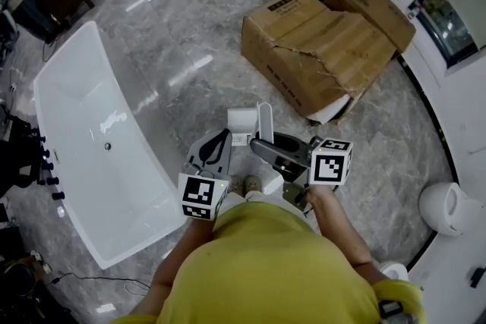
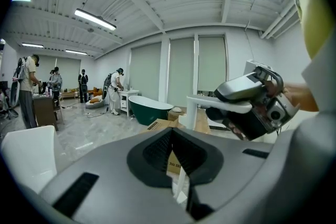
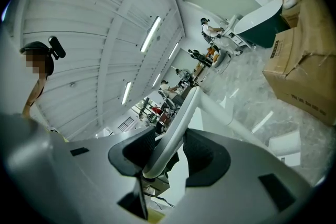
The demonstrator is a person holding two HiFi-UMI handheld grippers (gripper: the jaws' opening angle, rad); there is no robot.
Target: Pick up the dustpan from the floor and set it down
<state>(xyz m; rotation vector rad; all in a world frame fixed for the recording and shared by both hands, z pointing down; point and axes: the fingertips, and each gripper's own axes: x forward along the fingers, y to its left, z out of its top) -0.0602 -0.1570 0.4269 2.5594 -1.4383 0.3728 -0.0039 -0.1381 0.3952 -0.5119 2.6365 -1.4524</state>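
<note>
The white dustpan hangs in front of me. Its long handle [image 1: 265,121] stands up between the two grippers, and its white pan [image 1: 242,118] shows beside it, above the grey marble floor [image 1: 175,49]. My right gripper [image 1: 259,142] is shut on the handle. In the right gripper view the handle [image 3: 181,113] runs between both dark pads [image 3: 137,150] of the right gripper [image 3: 175,137]. My left gripper [image 1: 225,136] is just left of the handle, shut, with nothing in it. In the left gripper view the left gripper [image 2: 172,131] points past the handle [image 2: 193,112] and the right gripper's body.
A white bathtub [image 1: 99,140] lies on the left. A torn cardboard box [image 1: 319,49] sits ahead on the right, and a white toilet [image 1: 448,209] stands at the right wall. Far back, several people [image 2: 114,93] stand near a dark green tub [image 2: 149,110].
</note>
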